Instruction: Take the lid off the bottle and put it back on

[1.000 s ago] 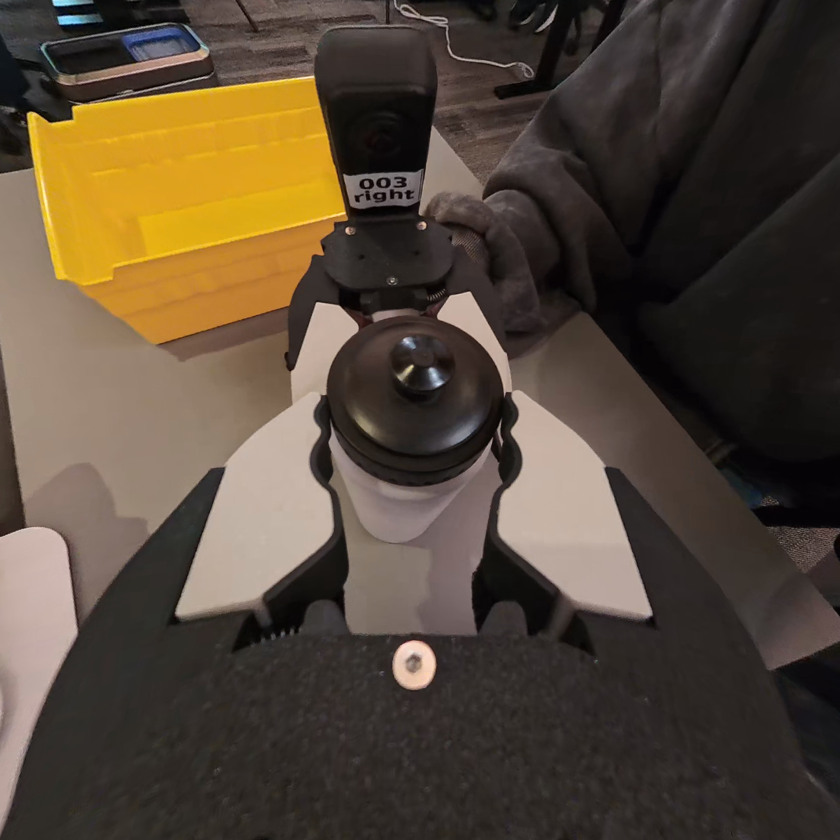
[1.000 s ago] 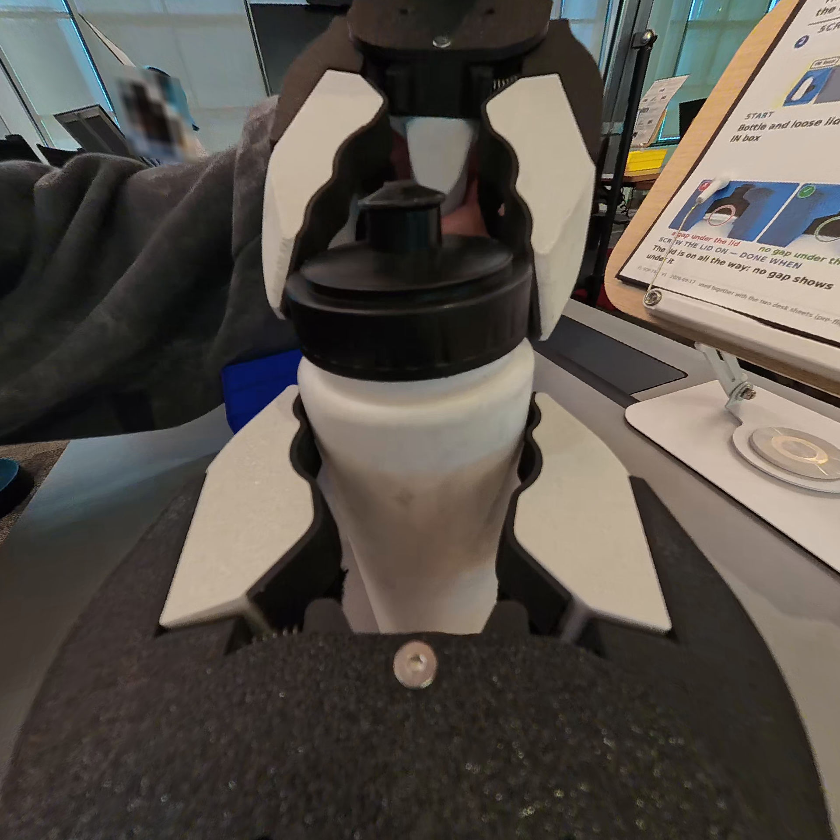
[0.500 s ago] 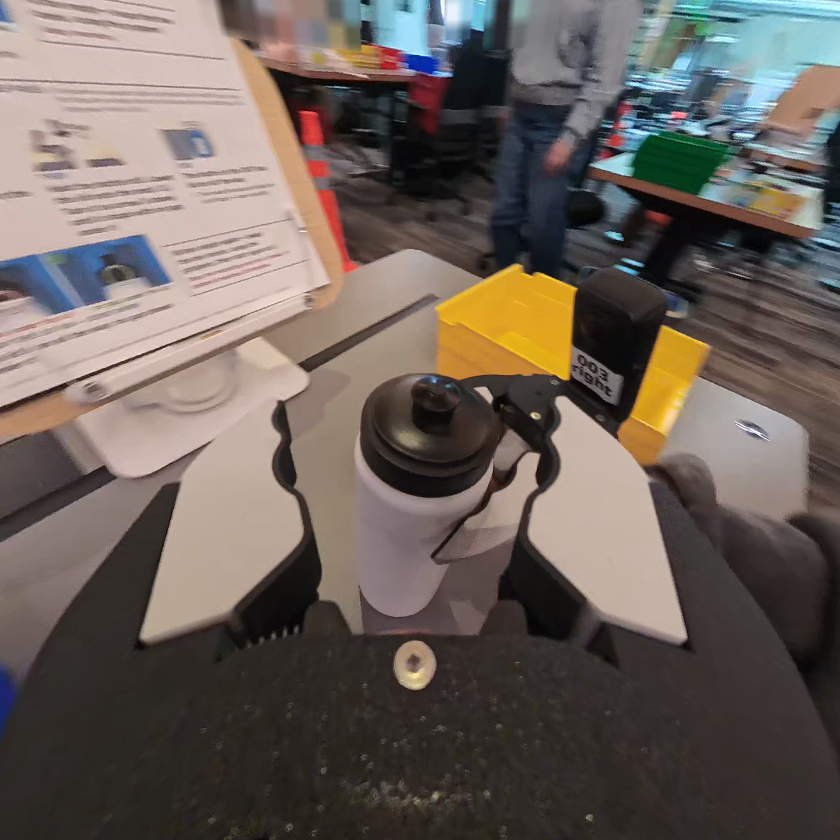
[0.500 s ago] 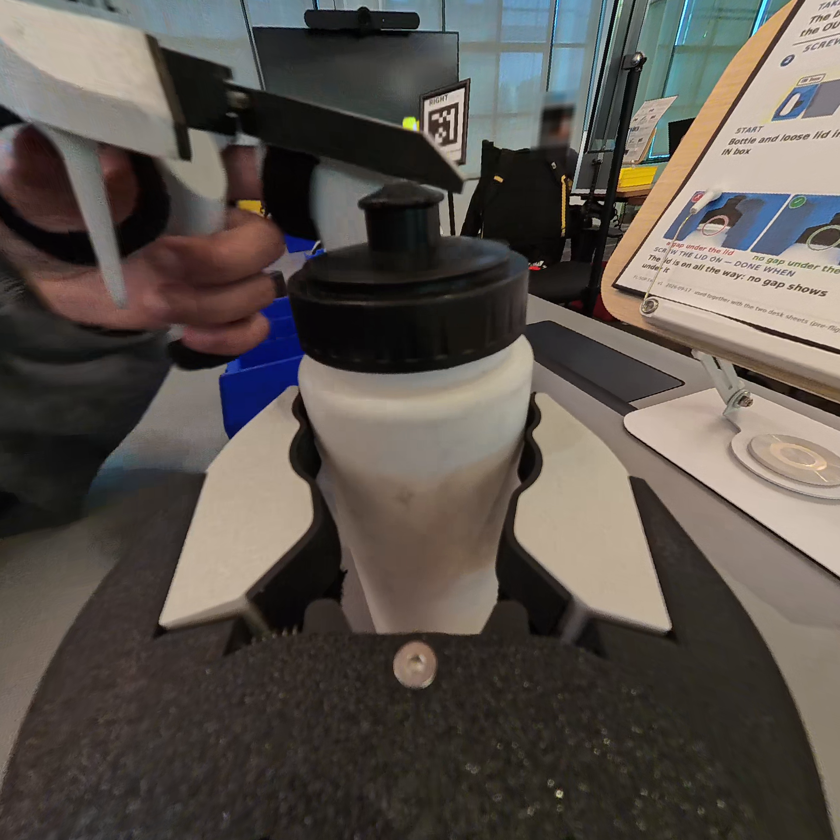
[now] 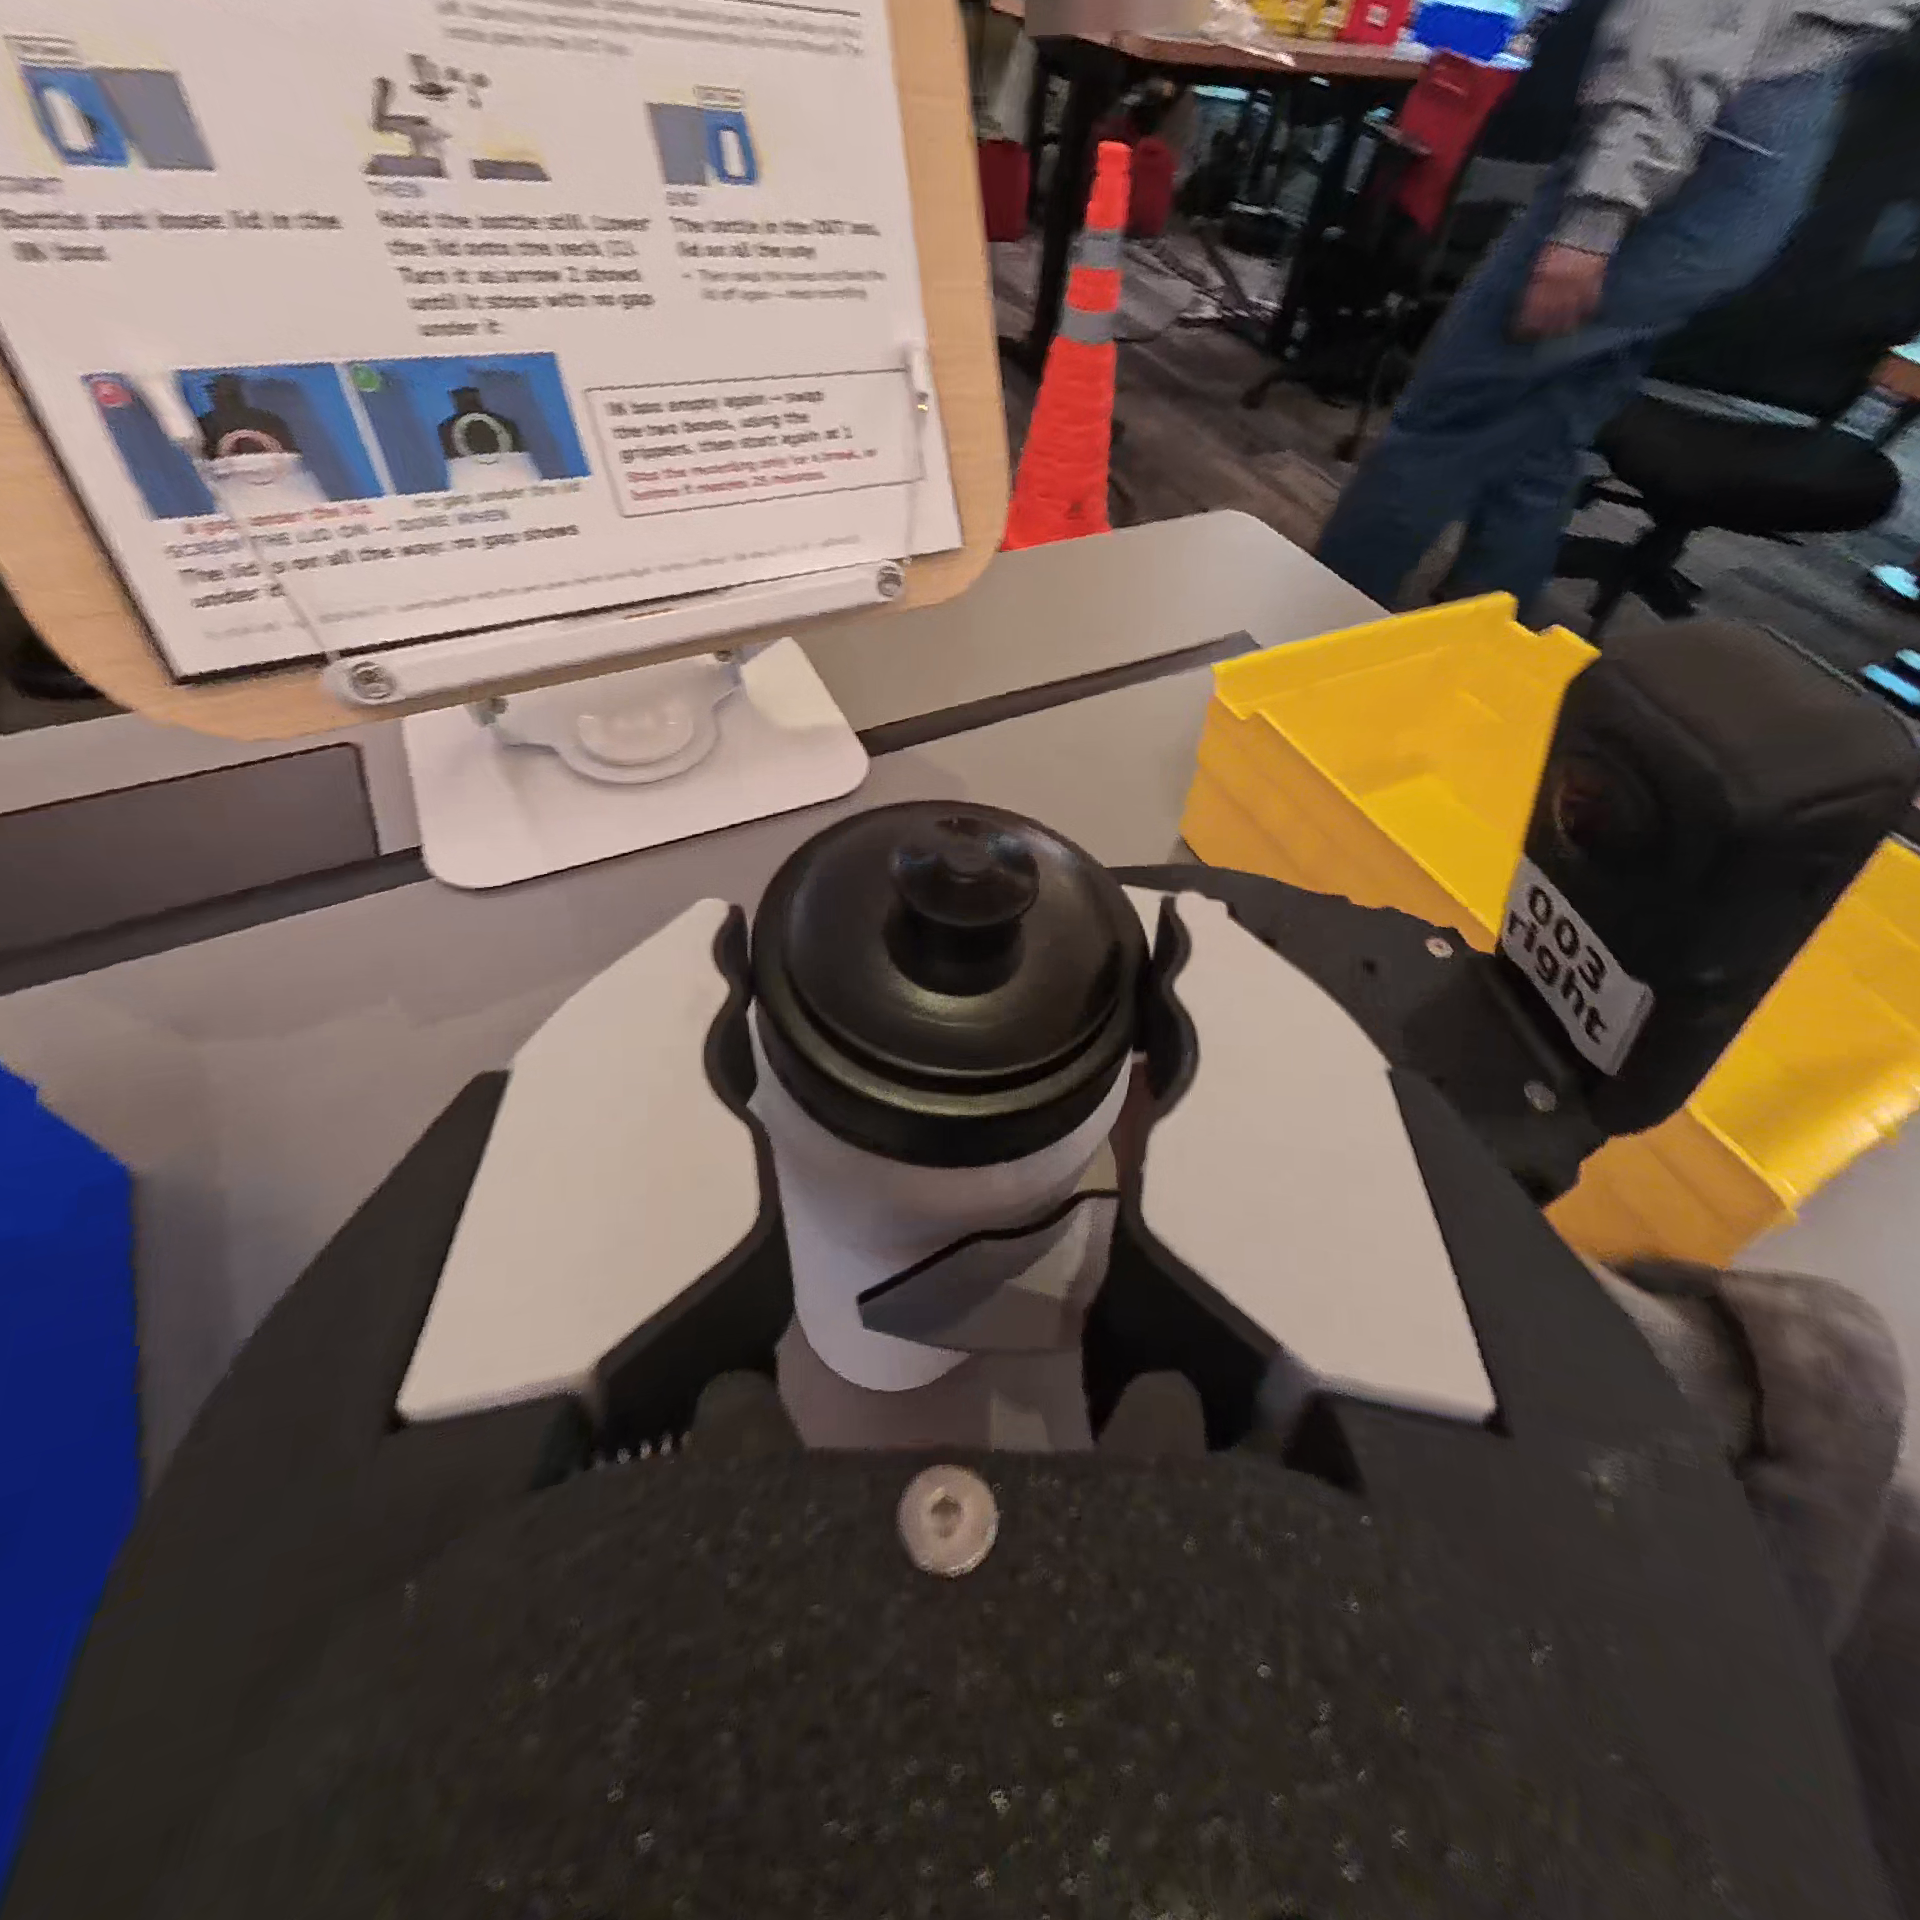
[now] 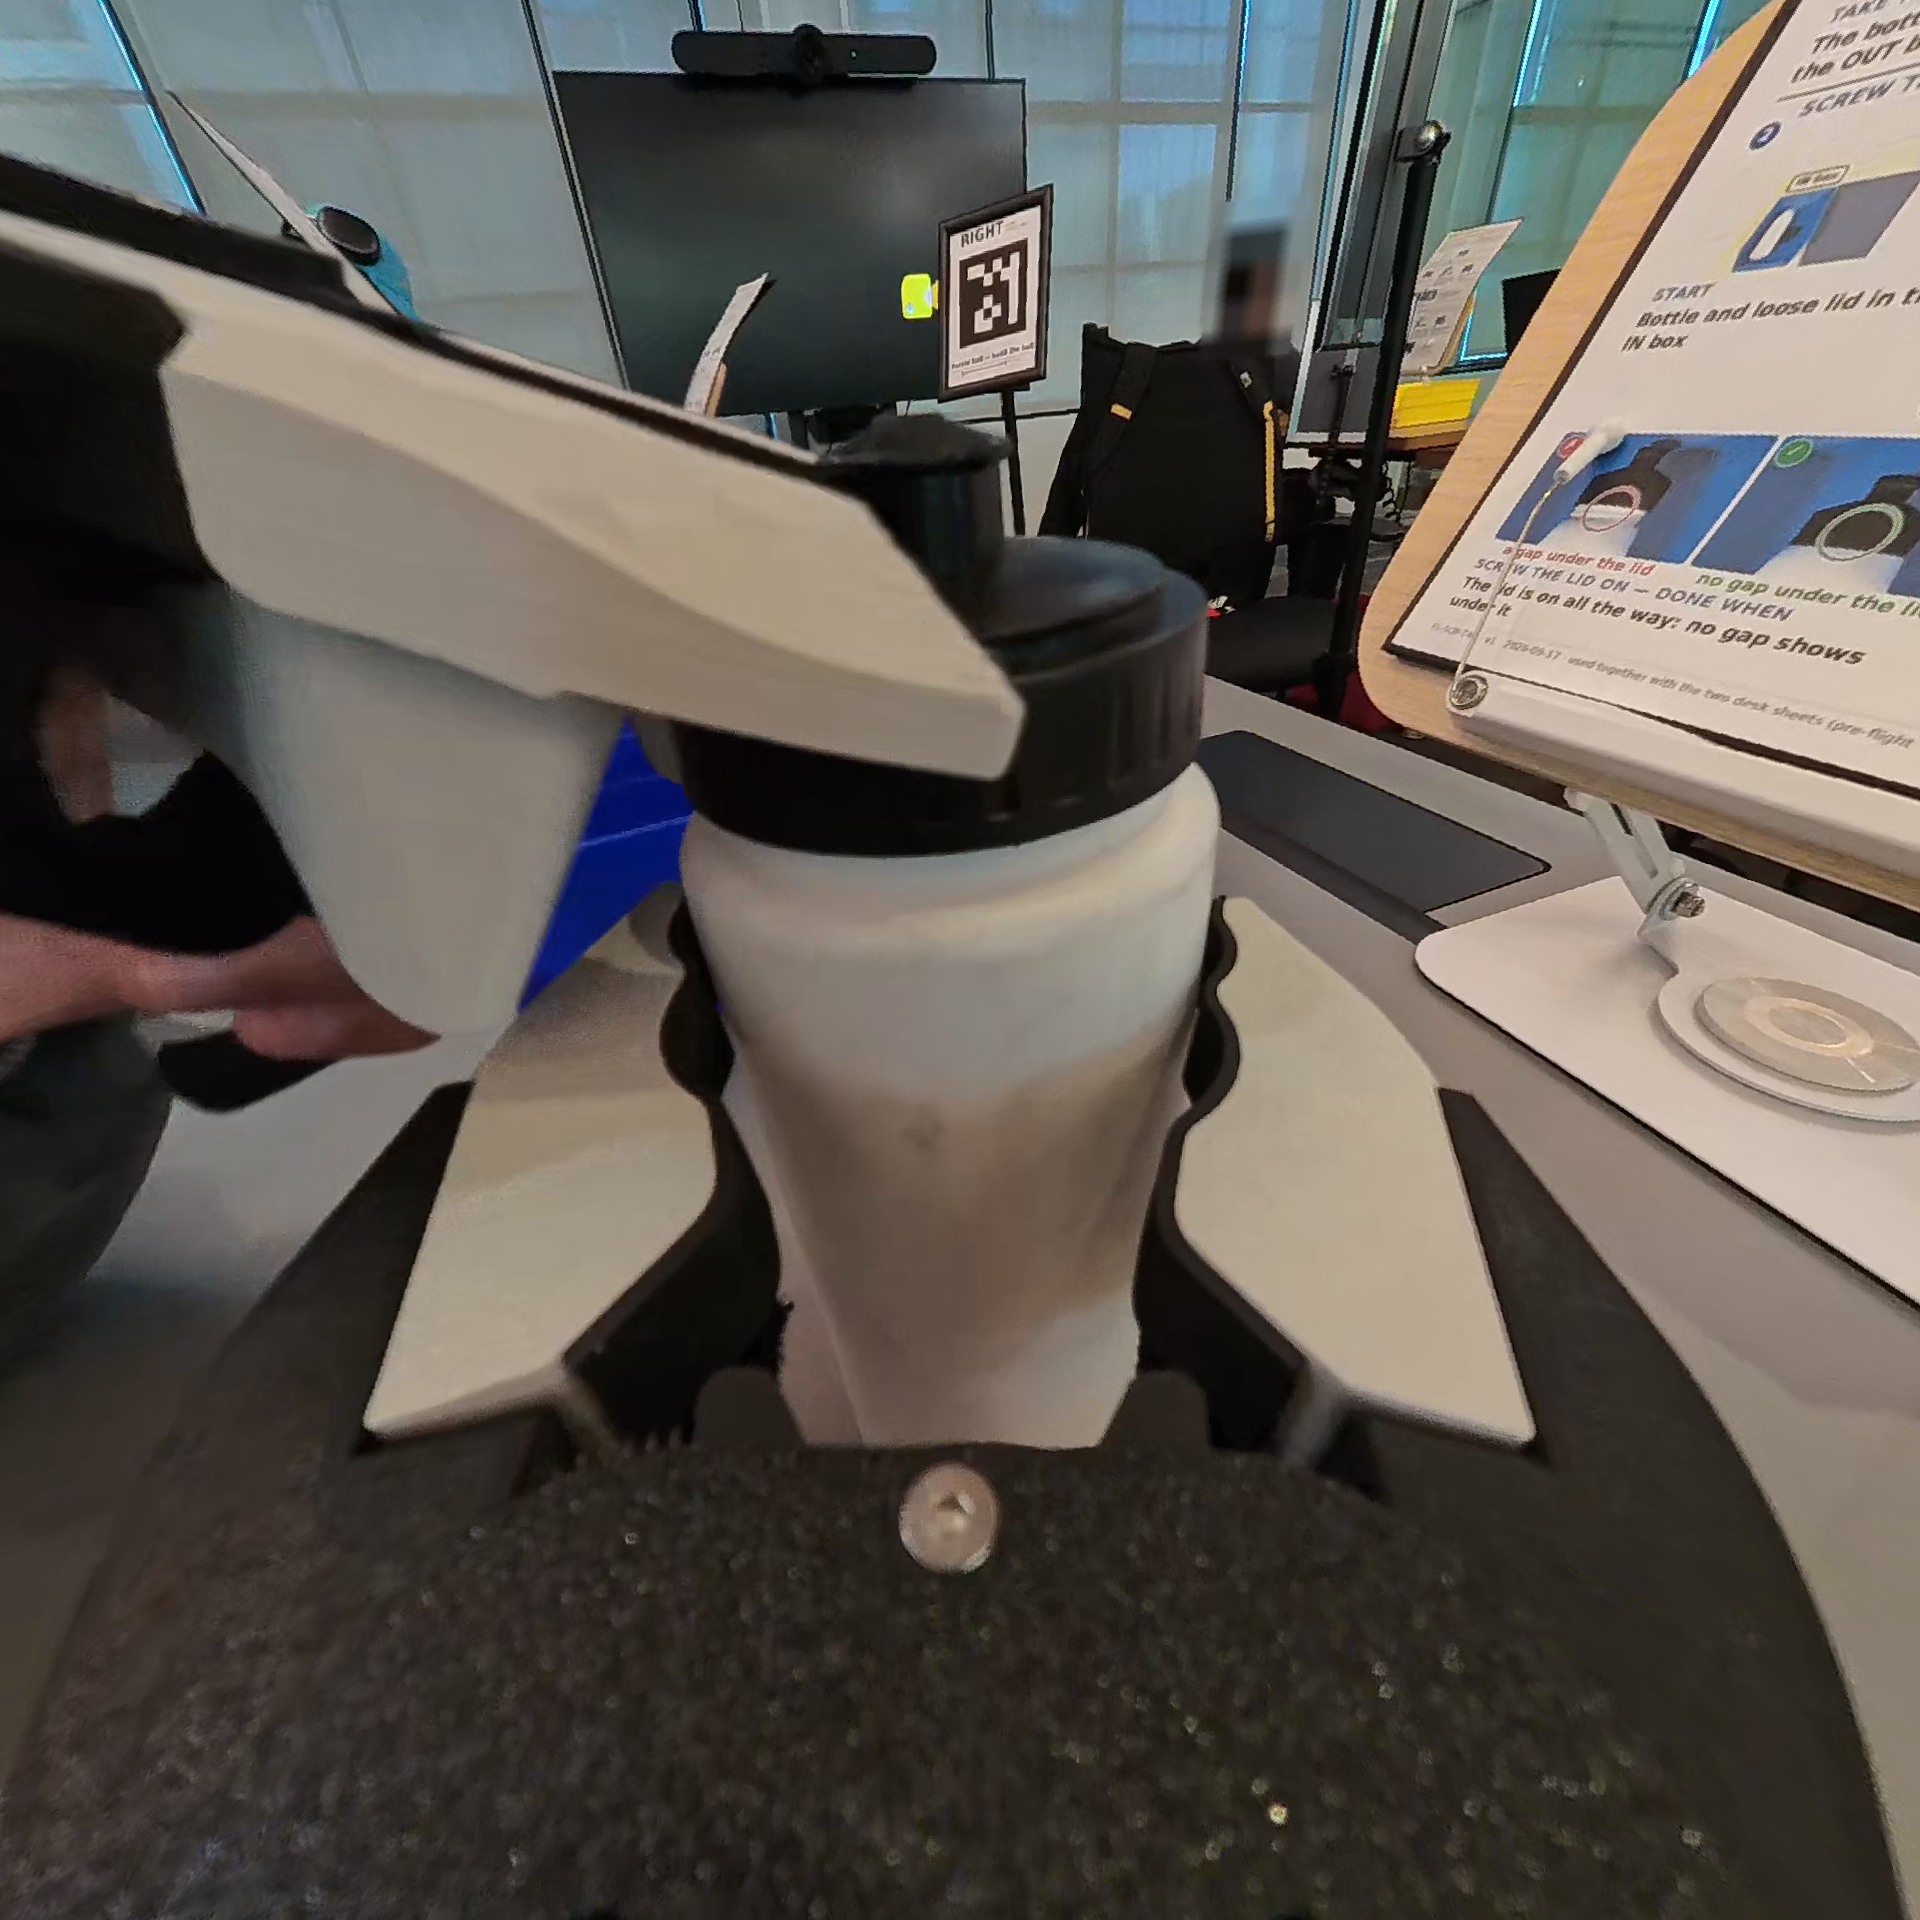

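Black lid (image 5: pixel 940 1003) sits on white bottle (image 6: pixel 951 1049), upright on table (image 5: pixel 260 997). R gripper (image 6: pixel 951 1081) pinches bottle body; L gripper (image 5: pixel 945 997) fingers flank lid rim, look closed on it but contact not certain. Step: prob. a fresh grip for twisting lid. Next: firm squeeze, turn L wrist, R keeps bottle from spinning.

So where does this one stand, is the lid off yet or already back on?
Done: the right gripper is clamped on the white bottle, holding it upright. In hand: the left gripper is closed around the black lid, which sits on the bottle with no visible gap. Left: one frame cannot show whether this is the loosening or the retightening turn, so at least that turn remains.
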`<state>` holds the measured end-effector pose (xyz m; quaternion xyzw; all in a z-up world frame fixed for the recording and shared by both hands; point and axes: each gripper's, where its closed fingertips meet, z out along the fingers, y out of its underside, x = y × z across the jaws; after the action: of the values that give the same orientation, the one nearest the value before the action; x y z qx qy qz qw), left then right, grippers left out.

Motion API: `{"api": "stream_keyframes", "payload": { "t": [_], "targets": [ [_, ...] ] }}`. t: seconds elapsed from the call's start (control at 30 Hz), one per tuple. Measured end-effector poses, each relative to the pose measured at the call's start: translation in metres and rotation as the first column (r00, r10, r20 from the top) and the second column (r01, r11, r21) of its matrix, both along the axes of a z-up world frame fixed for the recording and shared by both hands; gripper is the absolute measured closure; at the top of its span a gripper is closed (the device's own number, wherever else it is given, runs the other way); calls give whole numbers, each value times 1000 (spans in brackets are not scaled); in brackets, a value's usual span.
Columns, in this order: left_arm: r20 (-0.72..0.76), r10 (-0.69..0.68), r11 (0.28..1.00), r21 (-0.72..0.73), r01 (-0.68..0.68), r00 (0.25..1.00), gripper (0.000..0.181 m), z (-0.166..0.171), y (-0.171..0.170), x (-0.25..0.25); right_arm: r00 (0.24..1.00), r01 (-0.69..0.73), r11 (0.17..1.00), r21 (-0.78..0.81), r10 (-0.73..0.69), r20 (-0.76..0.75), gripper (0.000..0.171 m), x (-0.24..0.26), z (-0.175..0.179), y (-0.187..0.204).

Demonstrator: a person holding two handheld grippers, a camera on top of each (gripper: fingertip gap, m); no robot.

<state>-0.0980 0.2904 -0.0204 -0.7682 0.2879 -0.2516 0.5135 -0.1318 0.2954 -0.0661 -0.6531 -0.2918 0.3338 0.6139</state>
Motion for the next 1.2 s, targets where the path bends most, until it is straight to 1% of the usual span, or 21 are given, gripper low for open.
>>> {"api": "stream_keyframes", "payload": {
  "t": [0.07, 0.13, 0.2, 0.27, 0.33, 0.4, 0.5, 0.6, 0.7, 0.73, 0.77, 0.8, 0.83, 0.9, 0.97, 1.03, 1.07, 1.1, 1.13, 1.17, 1.2],
  "targets": [
    [-6, -123, 992, -2, 123, 992, 108, 0, -2, 0, 1000, 4, 1000, 0, -4, 6, 84, -1, 0, 0],
    [-5, -256, 966, -30, 256, 967, 108, -1, -3, 0, 1000, 4, 1000, 0, -4, 4, 84, -1, 0, 0],
    [-46, -402, 916, -36, 401, 914, 108, -2, -7, 0, 1000, -5, 1000, 2, 5, 1, 83, -2, 0, 0],
    [-78, -544, 839, -62, 540, 836, 108, -3, -11, -2, 1000, -20, 1000, 2, 20, 1, 83, -4, 0, -2],
    [-102, -678, 735, -105, 670, 728, 108, -4, -15, -5, 1000, -26, 1000, 1, 26, 4, 84, -6, 0, -3],
    [-126, -795, 607, -146, 781, 594, 108, -5, -20, -10, 999, -37, 999, 2, 37, 9, 84, -10, 0, -5],
    [-156, -911, 407, -193, 893, 381, 108, -7, -24, -15, 998, -54, 999, 0, 54, 15, 84, -14, 0, -7],
    [-168, -971, 206, -208, 956, 172, 108, -7, -27, -16, 998, -67, 998, -2, 67, 13, 84, -14, 0, -8],
    [-167, -986, 9, -219, 976, -28, 108, -8, -30, -17, 997, -75, 997, -8, 75, 18, 83, -13, -1, -9],
    [-163, -983, -48, -224, 974, -86, 108, -8, -30, -18, 997, -76, 997, -11, 76, 21, 83, -14, -1, -9],
    [-155, -979, -91, -230, 969, -129, 108, -8, -30, -17, 997, -73, 997, -11, 73, 21, 83, -13, -1, -8],
    [-151, -976, -118, -234, 965, -156, 108, -8, -30, -16, 997, -68, 998, -12, 69, 18, 83, -12, -1, -8],
    [-150, -974, -135, -233, 963, -173, 108, -7, -30, -15, 998, -68, 998, -16, 68, 11, 83, -11, 0, -7],
    [-151, -973, -144, -199, 969, -175, 108, -6, -31, -14, 997, -74, 997, -17, 74, 6, 83, -9, 0, -7],
    [-155, -979, -107, -147, 983, -130, 107, -6, -32, -15, 997, -72, 997, -14, 73, 18, 83, -10, -1, -7],
    [-143, -988, -42, -83, 996, -53, 99, 2, -34, -18, 998, -67, 998, -10, 67, 18, 83, -11, -1, -7],
    [-117, -993, 12, -44, 999, 7, 98, 10, -34, -18, 998, -67, 998, -10, 67, 16, 83, -11, -1, -7],
    [-79, -994, 81, -3, 997, 80, 99, 21, -34, -17, 998, -66, 998, -9, 66, 16, 83, -11, -1, -7],
    [-40, -985, 167, 39, 985, 169, 99, 32, -32, -16, 998, -65, 998, -10, 65, 15, 83, -10, -1, -7],
    [3, -963, 269, 79, 960, 270, 98, 43, -28, -14, 998, -61, 998, -10, 61, 14, 83, -10, -1, -6],
    [46, -921, 388, 104, 916, 386, 95, 51, -21, -12, 998, -59, 998, -9, 59, 13, 83, -9, -1, -6]
  ]
}}
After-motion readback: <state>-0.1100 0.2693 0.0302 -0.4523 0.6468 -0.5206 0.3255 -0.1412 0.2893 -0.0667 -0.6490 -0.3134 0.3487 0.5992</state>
